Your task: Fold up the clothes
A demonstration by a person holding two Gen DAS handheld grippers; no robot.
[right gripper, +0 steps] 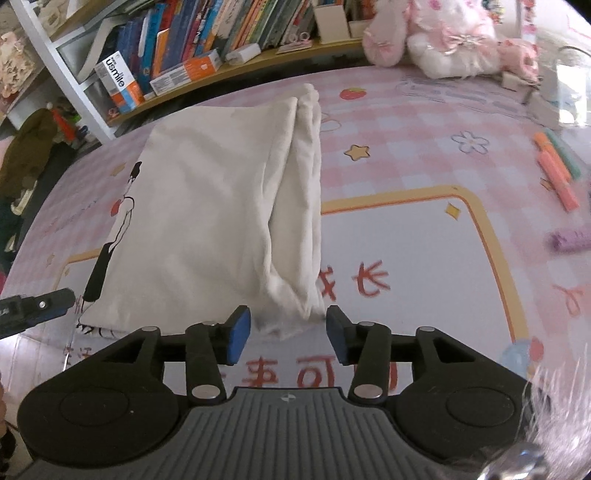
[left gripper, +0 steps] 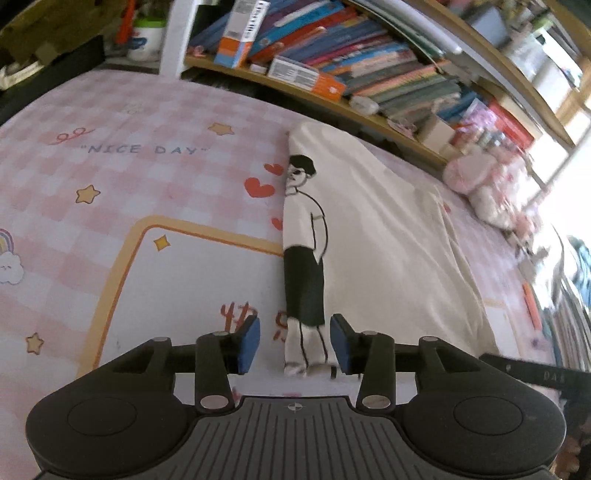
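A cream garment [left gripper: 388, 236] printed with a drawn figure lies folded lengthwise on the pink checked bed sheet [left gripper: 122, 184]. My left gripper [left gripper: 294, 345] stands open at the near left corner of the cloth, the printed fold edge between its blue pads, nothing clamped. In the right wrist view the same garment [right gripper: 207, 221] shows its folded layers along the right side. My right gripper [right gripper: 288, 334] is open at the near right corner, the hem lying between the pads. The left gripper's finger [right gripper: 48, 304] shows at the far left edge.
A low wooden shelf packed with books [left gripper: 351, 62] runs along the far side of the bed. Pink plush toys [right gripper: 443, 33] sit at the back right. Orange and green markers [right gripper: 557, 166] and a purple object [right gripper: 570, 238] lie on the sheet to the right.
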